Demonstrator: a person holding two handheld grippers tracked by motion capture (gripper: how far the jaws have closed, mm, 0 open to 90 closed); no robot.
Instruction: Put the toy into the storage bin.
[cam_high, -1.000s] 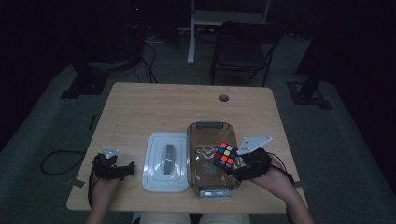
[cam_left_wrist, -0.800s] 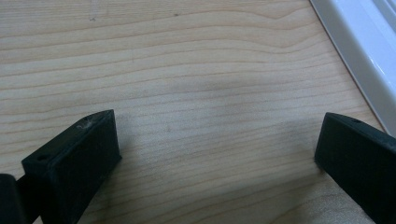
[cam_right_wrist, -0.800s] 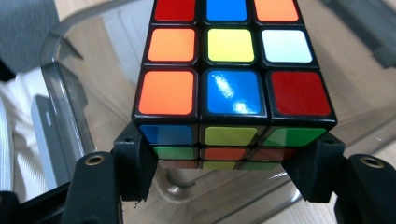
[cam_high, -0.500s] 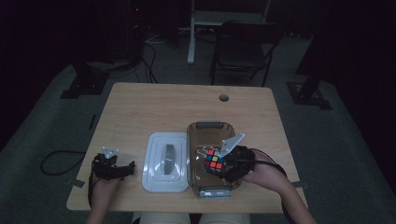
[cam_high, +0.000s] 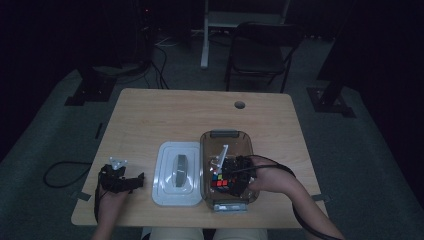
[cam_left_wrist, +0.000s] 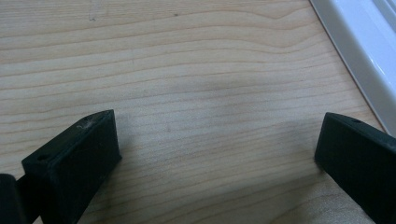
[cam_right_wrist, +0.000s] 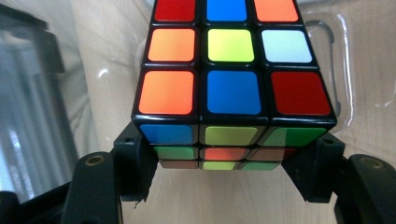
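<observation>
Black jaws of the right gripper (cam_right_wrist: 229, 163) are clamped on the two lower sides of a puzzle cube (cam_right_wrist: 231, 88), whose top face shows orange, blue, red, yellow and white squares in the right gripper view; the far row of that face is cut off by the top of the picture. In the high view the cube (cam_high: 223, 180) sits inside the clear plastic box (cam_high: 220, 137) near the table's front right edge, dim and half covered by the gripper and the person's right hand (cam_high: 270, 180), so whether it rests on the box floor cannot be told. A white lid (cam_high: 176, 195) lies just left of the box. The left gripper (cam_high: 120, 181) rests near the table's (cam_high: 165, 120) front left corner, its jaws spread wide over bare wood, the lid's rim (cam_left_wrist: 359, 56) just beside one jaw.
</observation>
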